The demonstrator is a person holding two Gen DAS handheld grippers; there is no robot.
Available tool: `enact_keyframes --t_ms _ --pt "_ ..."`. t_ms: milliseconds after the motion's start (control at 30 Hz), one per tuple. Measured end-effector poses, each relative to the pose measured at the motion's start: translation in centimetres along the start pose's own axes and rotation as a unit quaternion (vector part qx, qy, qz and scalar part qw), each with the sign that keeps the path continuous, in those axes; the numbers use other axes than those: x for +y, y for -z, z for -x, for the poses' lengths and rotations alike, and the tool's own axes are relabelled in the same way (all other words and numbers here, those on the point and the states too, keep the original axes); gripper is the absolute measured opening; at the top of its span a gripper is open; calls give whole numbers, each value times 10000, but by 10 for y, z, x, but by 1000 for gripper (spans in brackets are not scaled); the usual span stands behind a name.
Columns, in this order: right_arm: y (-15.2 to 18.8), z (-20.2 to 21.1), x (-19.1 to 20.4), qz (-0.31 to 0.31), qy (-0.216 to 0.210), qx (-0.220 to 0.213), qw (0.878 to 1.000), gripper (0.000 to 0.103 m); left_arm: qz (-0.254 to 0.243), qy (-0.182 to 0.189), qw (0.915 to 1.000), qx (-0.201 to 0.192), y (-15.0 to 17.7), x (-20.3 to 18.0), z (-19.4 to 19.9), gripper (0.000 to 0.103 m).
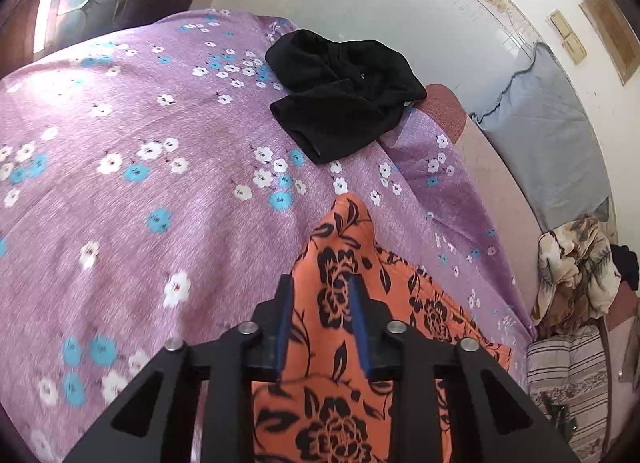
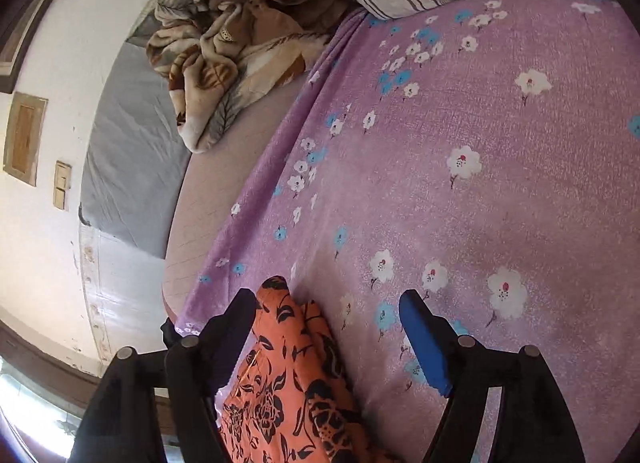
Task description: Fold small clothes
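My left gripper (image 1: pixel 320 283) covers part of the orange floral garment (image 1: pixel 344 263), and I can't tell whether its fingers actually pinch the cloth. The garment's lower end runs off both frames, and the bedsheet (image 1: pixel 120 183) is blurred near the edges.

The left tongs (image 1: pixel 320 283) were held low and angled forward, the blue-padded fingers (image 1: pixel 283 327) standing a narrow gap apart, perhaps lightly closing. The right tongs (image 2: pixel 328 303) were spread wide, one blue pad (image 2: pixel 424 343) turned into plain view.
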State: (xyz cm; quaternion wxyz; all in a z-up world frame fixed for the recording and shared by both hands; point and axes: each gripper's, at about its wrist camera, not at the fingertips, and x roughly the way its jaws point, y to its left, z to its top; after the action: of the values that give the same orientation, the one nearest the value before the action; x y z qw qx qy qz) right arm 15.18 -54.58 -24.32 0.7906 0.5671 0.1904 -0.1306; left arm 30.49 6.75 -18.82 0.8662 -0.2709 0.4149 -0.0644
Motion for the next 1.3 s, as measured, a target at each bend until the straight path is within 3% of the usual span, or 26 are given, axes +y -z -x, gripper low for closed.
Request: enact_keyframes --t_ms 67,133,167,200,300,400,433,467,567,633,733,867,967,1033,1167,1300 --pt "8 3 28 457 -256 174 9985 75 -1 85 9999 66 15 -14 12 35" --pt "32 8 61 1219 -229 269 9919 75 -153 303 9993 130 32 -27 20 49" --pt "49 7 74 1532 -225 441 9870 74 -368 272 9988 159 41 -34 21 62" --pt "65 4 84 1774 -208 634 9819 73 -645 140 9976 192 49 -41 18 68" --pt "116 4 98 2403 13 1123 9642 70 -1174 -501 9904 531 59 -40 -9 68" --pt "146 -7 75 2410 837 1769 9506 67 -1604 -1458 9699 1113 63 -26 -41 68" --pt "149 -13 60 2234 1218 2037 9454 62 -1840 -1658 9626 1095 65 -26 -46 69" --pt "151 -11 45 2091 1298 2189 9442 50 -2039 -1796 9571 1006 65 -30 -47 71" --pt "147 22 43 2081 1290 2028 9481 50 -2389 -1918 9491 732 72 -46 -39 71" --pt "145 55 46 2136 991 1888 9534 50 -2725 -1893 9424 432 85 -62 -26 71" --pt "145 110 45 2602 995 1335 9511 54 -3230 -1564 9332 196 110 -87 -5 72" --pt "142 151 33 2918 1311 922 9429 54 -3058 -1076 9453 363 129 -95 18 75" --pt "133 162 23 2397 953 908 9619 54 -2711 -971 9568 403 135 -89 35 75" --pt "131 162 21 2368 976 874 9627 54 -2539 -990 9615 364 136 -82 46 75" --pt "138 146 20 2220 848 1145 9646 54 -2200 -1206 9679 183 125 -56 67 75" --pt "152 121 29 2371 702 1563 9563 55 -1413 -1311 9810 203 106 -13 74 76"
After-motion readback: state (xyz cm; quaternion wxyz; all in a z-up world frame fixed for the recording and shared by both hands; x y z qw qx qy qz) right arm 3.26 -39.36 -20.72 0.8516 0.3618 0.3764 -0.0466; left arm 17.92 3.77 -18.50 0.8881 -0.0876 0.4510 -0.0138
